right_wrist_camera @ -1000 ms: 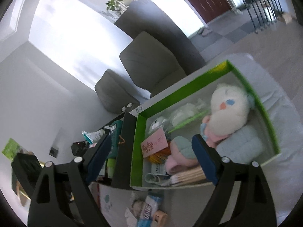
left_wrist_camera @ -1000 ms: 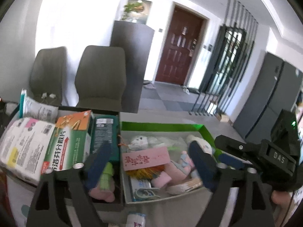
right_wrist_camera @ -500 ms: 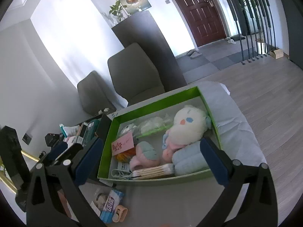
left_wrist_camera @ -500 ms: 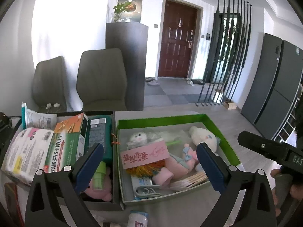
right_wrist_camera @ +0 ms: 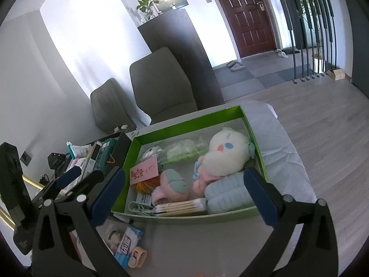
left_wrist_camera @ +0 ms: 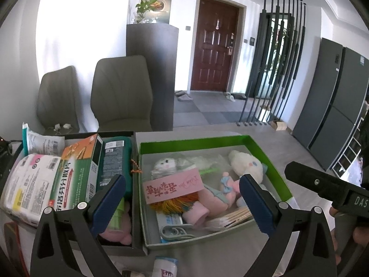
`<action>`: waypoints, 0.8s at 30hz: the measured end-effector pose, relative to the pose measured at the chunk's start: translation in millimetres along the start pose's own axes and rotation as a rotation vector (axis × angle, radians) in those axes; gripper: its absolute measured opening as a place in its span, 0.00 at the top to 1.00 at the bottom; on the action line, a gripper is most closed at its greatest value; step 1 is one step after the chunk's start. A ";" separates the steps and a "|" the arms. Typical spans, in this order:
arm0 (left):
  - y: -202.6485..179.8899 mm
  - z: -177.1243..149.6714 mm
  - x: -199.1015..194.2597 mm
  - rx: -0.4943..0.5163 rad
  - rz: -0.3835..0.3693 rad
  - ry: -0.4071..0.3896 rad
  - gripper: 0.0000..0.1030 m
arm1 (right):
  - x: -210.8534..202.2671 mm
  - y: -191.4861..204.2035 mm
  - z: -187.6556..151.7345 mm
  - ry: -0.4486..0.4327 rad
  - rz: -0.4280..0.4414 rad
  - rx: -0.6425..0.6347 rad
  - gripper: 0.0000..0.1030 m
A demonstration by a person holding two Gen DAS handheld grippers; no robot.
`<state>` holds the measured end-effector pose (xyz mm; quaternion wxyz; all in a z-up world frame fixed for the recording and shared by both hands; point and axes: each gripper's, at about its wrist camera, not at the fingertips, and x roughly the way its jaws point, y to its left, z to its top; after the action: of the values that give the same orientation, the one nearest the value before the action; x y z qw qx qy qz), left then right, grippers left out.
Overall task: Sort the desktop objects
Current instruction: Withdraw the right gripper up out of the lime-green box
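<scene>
Left hand-held gripper (left_wrist_camera: 182, 196): lower centre of the left wrist view, jaws spread wide after just opening, nothing between the blue pads; it hangs above the seam between two boxes. Right hand-held gripper (right_wrist_camera: 183, 190): lower centre of the right wrist view, likewise released, jaws just opened to full spread, nothing gripped.

Green box (left_wrist_camera: 272, 161): centre of the left wrist view, resting on the bench (right_wrist_camera: 283, 152), its long axis running left to right. Inside it, a pink card (left_wrist_camera: 173, 188) lies with its long axis nearly level across the frame, slightly raised at the right end, over a multicoloured tassel (left_wrist_camera: 175, 204). A white plush toy (right_wrist_camera: 224, 152) occupies the right half, face toward the camera in the right wrist view; a pale blue padded item (right_wrist_camera: 228, 195) lies below it. A bundle of cotton swabs (right_wrist_camera: 182, 207) lies along the near wall, long axis parallel to that wall.

Black box (left_wrist_camera: 76, 135): left of the green box, walls touching or just beside. It holds a green and orange medicine carton (left_wrist_camera: 76, 175), long axis running from lower left to upper right, a dark teal pack (left_wrist_camera: 114, 161) beside it, and a white packet (left_wrist_camera: 25, 187) at far left.

Tissue pack (right_wrist_camera: 129, 242) and a peach clip (right_wrist_camera: 138, 257): on the bench in front of the green box, lower left of the right wrist view.
</scene>
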<state>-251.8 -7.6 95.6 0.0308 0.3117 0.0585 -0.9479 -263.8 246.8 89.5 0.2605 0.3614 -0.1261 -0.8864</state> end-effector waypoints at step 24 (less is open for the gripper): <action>-9.8 -3.9 7.0 0.041 -0.003 0.016 0.04 | -7.4 -6.9 2.5 -0.006 -0.012 0.006 0.00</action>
<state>-256.1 2.5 89.1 0.0226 0.3196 0.0396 -0.9465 -263.6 256.7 92.8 0.2539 0.3603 -0.1272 -0.8886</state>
